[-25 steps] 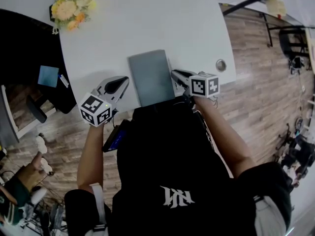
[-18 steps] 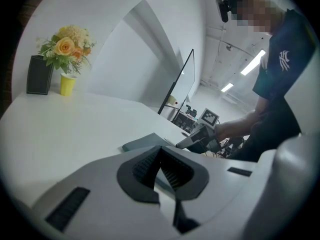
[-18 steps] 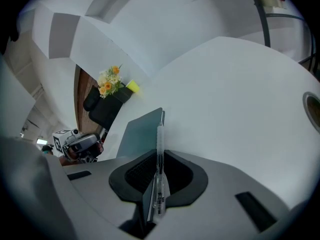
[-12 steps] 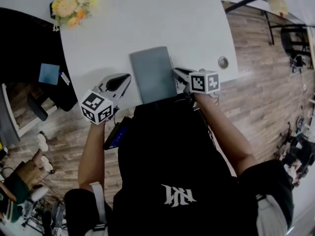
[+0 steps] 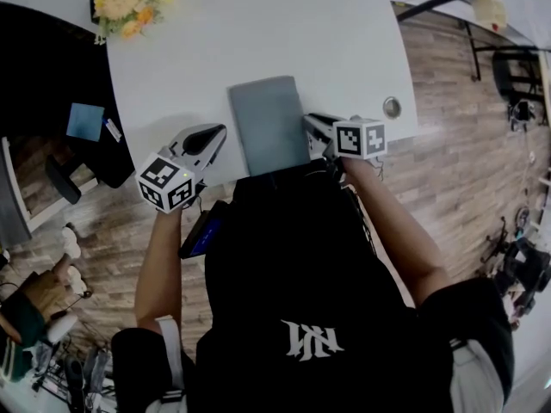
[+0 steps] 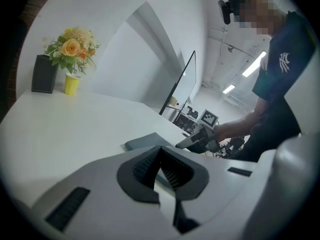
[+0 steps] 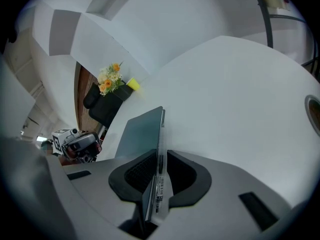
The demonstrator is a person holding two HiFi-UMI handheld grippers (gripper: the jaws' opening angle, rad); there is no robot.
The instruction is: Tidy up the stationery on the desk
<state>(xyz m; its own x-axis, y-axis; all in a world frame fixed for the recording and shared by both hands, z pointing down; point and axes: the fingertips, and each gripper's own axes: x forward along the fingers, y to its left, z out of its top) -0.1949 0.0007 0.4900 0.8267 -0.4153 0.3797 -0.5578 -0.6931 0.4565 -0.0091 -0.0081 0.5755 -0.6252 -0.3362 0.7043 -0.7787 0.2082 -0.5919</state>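
Right hand-held gripper (image 7: 159,171) pinches notebook (image 7: 140,131); only its view shows pen (image 7: 160,184) alongside.

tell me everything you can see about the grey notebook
The grey notebook is thin, rectangular and closed, with a plain matte cover. It lies on the white desk near its front edge. The right gripper is clamped on its right-hand edge, where a clear printed strip runs.
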